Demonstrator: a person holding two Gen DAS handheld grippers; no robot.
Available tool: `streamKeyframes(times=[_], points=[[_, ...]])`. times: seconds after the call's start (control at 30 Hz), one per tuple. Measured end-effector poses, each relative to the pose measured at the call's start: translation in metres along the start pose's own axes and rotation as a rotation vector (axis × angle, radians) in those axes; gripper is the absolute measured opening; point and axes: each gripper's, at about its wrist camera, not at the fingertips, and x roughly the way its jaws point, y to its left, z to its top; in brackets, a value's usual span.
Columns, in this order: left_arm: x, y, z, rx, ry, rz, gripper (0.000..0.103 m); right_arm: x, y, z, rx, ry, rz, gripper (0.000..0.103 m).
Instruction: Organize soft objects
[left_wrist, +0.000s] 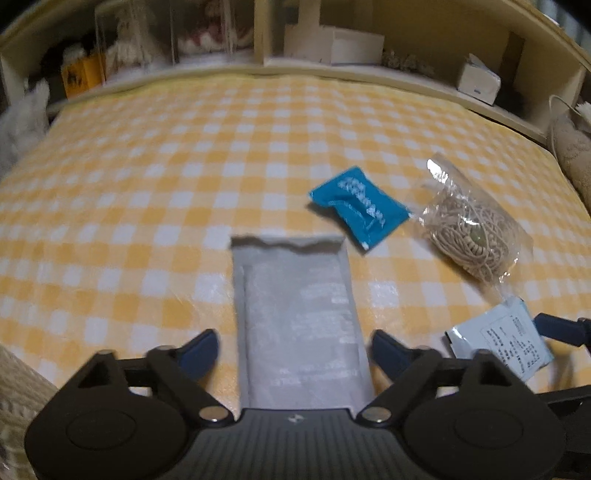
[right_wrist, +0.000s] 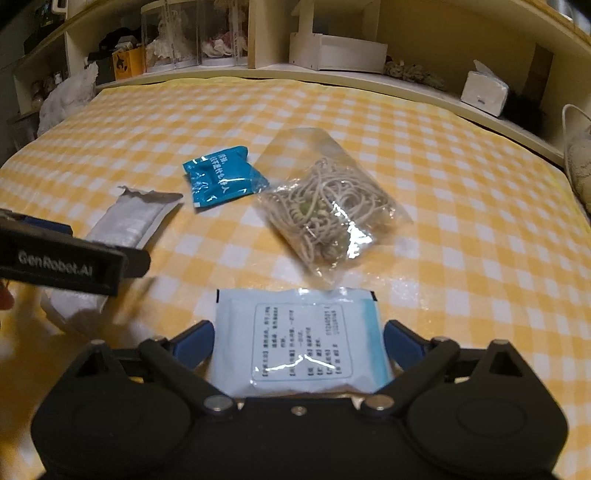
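Note:
A long grey pouch (left_wrist: 295, 314) lies on the yellow checked tablecloth (left_wrist: 147, 166) between the blue fingers of my left gripper (left_wrist: 295, 350), which is open around it. A pale blue and white sachet (right_wrist: 301, 343) lies between the fingers of my right gripper (right_wrist: 299, 343), also open. A teal packet (left_wrist: 360, 206) and a clear bag of beige cord (left_wrist: 472, 229) lie further out. The right view also shows the grey pouch (right_wrist: 129, 221), teal packet (right_wrist: 221, 177) and cord bag (right_wrist: 325, 206). The sachet also shows in the left wrist view (left_wrist: 502, 343).
Cream shelves (right_wrist: 332, 74) run along the far edge with clear boxes (right_wrist: 184, 40), a white drawer box (right_wrist: 343, 51), a tissue box (right_wrist: 484, 90) and a yellow box (right_wrist: 127, 62). A white plush (right_wrist: 66, 99) sits at the far left, a beige cushion (left_wrist: 572, 155) at right.

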Motion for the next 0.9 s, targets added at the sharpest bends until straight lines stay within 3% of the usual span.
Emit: streamKeyframes(times=[0.1,0.2,0.57,0.9], points=[[-0.001,-0.002,-0.001,0.021,-0.019,-0.001,0.067,-0.001,0.001,0.0,-0.006,0.004,0.006,0.09],[-0.002,-0.001,-0.001,0.012,-0.022,-0.02,0.061,-0.003,0.002,0.001,-0.008,0.005,0.013,0.082],[-0.017,-0.007,0.0,0.05,-0.078,-0.054,0.053,-0.013,-0.002,0.001,0.03,-0.005,0.027,0.07],[-0.03,-0.009,0.001,0.056,-0.134,-0.089,0.05,-0.024,-0.006,0.004,0.067,-0.03,0.022,0.067]])
